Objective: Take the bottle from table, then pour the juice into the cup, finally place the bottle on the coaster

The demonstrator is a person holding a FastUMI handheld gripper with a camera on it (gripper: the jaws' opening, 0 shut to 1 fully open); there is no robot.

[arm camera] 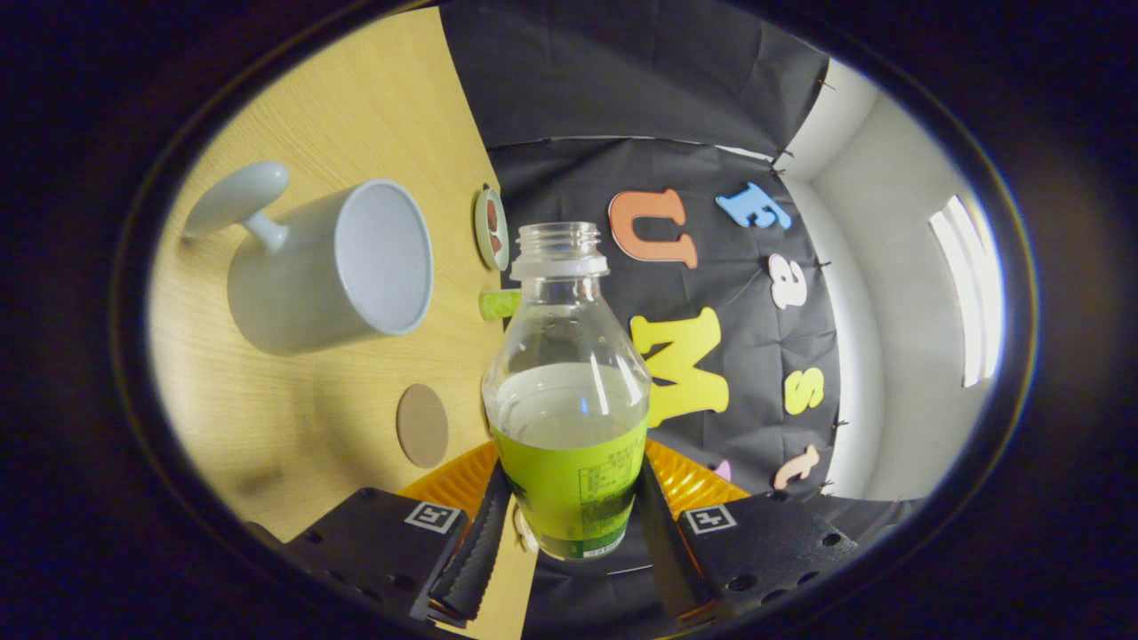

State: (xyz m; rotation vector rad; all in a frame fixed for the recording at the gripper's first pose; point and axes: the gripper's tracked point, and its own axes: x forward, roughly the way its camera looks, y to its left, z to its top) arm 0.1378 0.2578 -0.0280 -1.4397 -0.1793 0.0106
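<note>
A clear bottle (569, 391) with a green label and no cap sits between my fingers, and my gripper (569, 524) is shut on its labelled lower part. Pale liquid stands about halfway up the bottle. The whole view is rolled, so the wooden table (356, 107) stands like a wall beside the bottle. A pale grey cup (333, 267) with a knob-like handle is beyond my fingers, its open mouth facing the bottle's neck. A round brown coaster (422, 425) lies on the table, nearer to my fingers than the cup.
A small round dish (491, 228) and a green cap-like piece (500, 303) rest on the table close to its far edge, just past the cup. Behind the bottle hang the booth's black cloth and a white wall (889, 293).
</note>
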